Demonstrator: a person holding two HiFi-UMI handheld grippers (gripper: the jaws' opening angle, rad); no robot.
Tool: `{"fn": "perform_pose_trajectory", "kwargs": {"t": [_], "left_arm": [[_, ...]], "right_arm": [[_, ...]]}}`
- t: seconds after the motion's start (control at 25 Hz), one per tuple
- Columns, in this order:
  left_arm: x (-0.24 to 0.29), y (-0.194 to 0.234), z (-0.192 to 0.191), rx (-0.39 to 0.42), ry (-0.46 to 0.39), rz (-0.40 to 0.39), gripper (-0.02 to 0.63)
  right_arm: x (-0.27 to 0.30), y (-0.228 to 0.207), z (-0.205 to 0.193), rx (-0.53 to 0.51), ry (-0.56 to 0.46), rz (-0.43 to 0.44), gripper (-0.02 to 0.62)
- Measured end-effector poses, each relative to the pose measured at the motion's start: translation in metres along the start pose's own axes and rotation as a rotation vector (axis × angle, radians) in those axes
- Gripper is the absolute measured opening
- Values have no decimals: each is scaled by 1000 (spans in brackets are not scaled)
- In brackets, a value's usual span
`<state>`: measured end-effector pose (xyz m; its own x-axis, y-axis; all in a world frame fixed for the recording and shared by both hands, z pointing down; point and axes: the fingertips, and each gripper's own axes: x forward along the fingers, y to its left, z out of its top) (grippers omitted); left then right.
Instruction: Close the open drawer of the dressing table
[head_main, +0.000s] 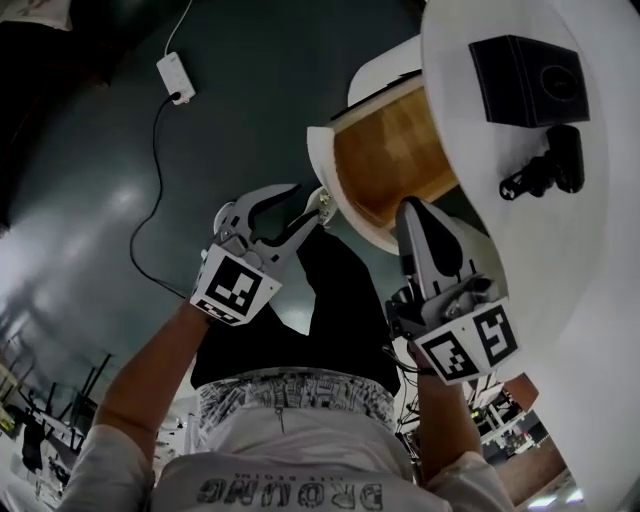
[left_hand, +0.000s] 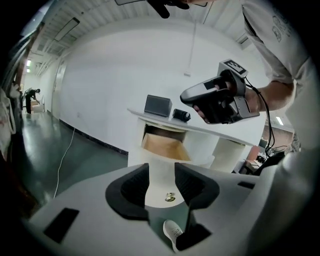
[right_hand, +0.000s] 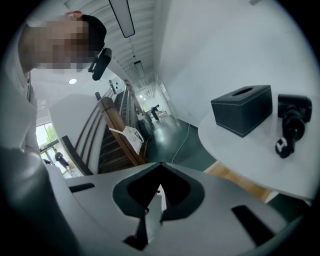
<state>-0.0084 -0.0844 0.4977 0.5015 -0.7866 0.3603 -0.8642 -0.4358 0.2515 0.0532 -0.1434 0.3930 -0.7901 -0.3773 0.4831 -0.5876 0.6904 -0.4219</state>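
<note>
Your drawer (head_main: 385, 150) stands open, unpushed; left claw (head_main: 306, 202) gapes around its knob (left_hand: 170, 197), right claw (head_main: 409, 207) is pinched closed, empty.

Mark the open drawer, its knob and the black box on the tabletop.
open drawer (head_main: 388, 150): head view, on its wooden inside.
knob (left_hand: 170, 197): left gripper view, on its round metal face.
black box (head_main: 528, 80): head view, middle of its dark surface.

a large, bare indoor hall, more test studio than home: polished dark green floor (head_main: 80, 200), plain white wall (left_hand: 110, 70), strip lights (right_hand: 122, 17) overhead, a wooden staircase (right_hand: 118, 139), a power strip (head_main: 175, 77) trailing cable (head_main: 153, 165) across the floor, and one white desk (head_main: 590, 270) standing alone.
</note>
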Motion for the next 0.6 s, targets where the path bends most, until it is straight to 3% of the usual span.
{"fn": "perform_pose_trajectory", "kwargs": {"t": [0.6], "left_arm": [[48,-12,-90,-48,44,-34,178]], "right_arm": [[33,-35,-42,16,71,22,8]]}}
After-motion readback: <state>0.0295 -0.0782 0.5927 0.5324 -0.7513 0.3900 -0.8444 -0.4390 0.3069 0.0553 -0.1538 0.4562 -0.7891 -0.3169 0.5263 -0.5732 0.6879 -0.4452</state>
